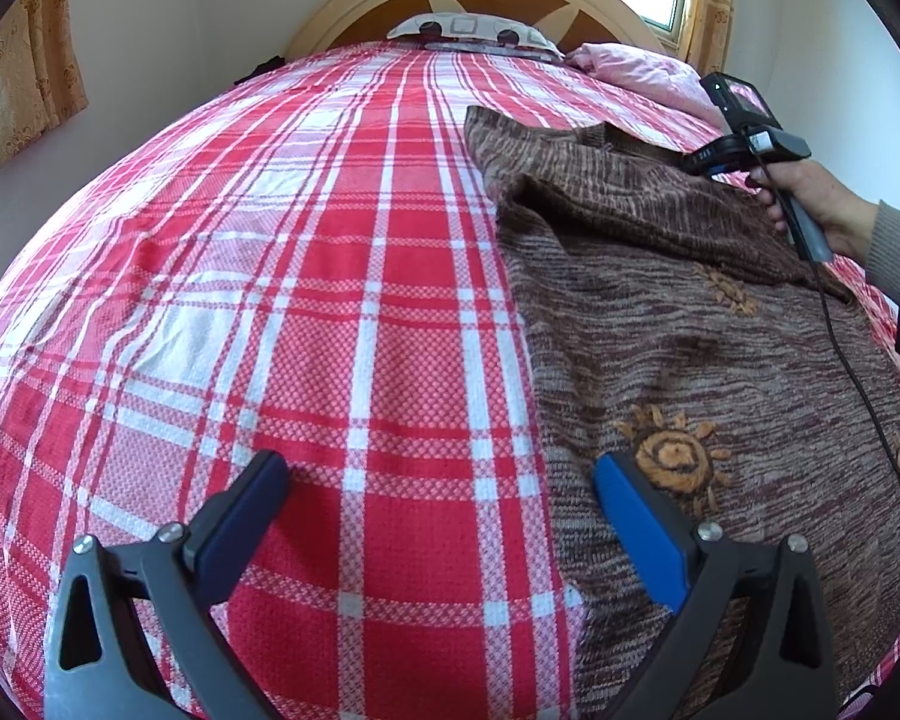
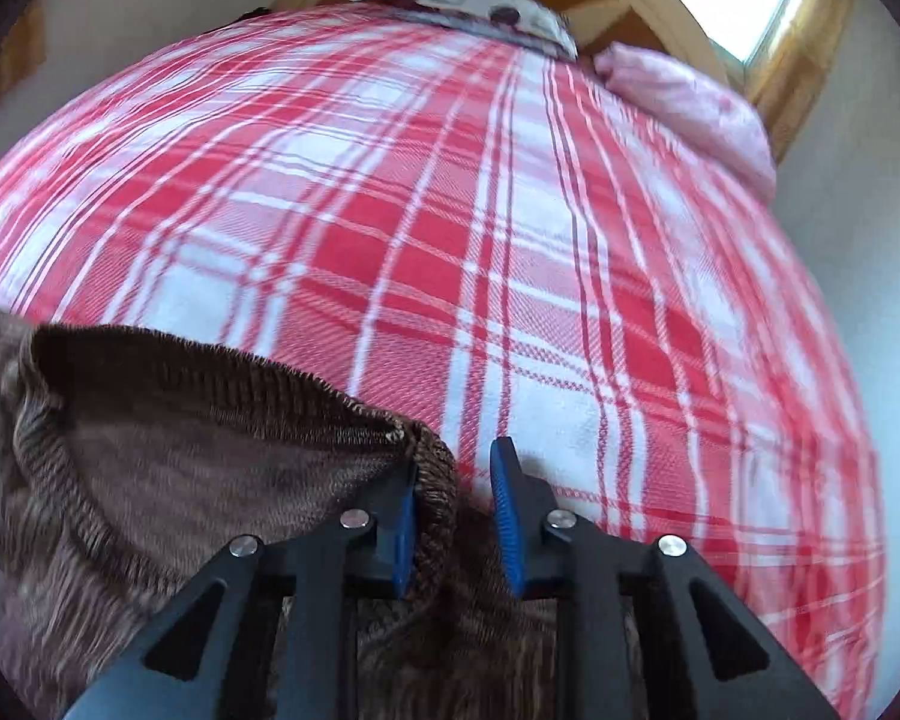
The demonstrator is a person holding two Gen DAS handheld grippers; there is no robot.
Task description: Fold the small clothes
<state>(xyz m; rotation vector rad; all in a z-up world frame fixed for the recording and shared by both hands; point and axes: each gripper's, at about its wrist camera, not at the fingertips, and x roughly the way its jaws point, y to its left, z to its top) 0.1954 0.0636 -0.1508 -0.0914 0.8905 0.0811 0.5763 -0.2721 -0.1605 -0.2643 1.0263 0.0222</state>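
Right gripper (image 2: 453, 516) is sitting part-open astride the brown sweater (image 1: 690, 312)'s ribbed collar (image 2: 435, 480) at 12 o'clock, not yet pinching, sweater running lengthwise up the bed (image 1: 270, 300), while left gripper (image 1: 444, 516) is hovering wide open at its hem.

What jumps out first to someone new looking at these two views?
The red-and-white plaid bedspread fills nearly everything, running back to an arched wooden headboard. On its right side lies a brown knit sweater with embroidered sun motifs. The right gripper has the sweater's ribbed collar edge between its blue pads, a gap still showing; the left gripper hangs open over the bedspread.
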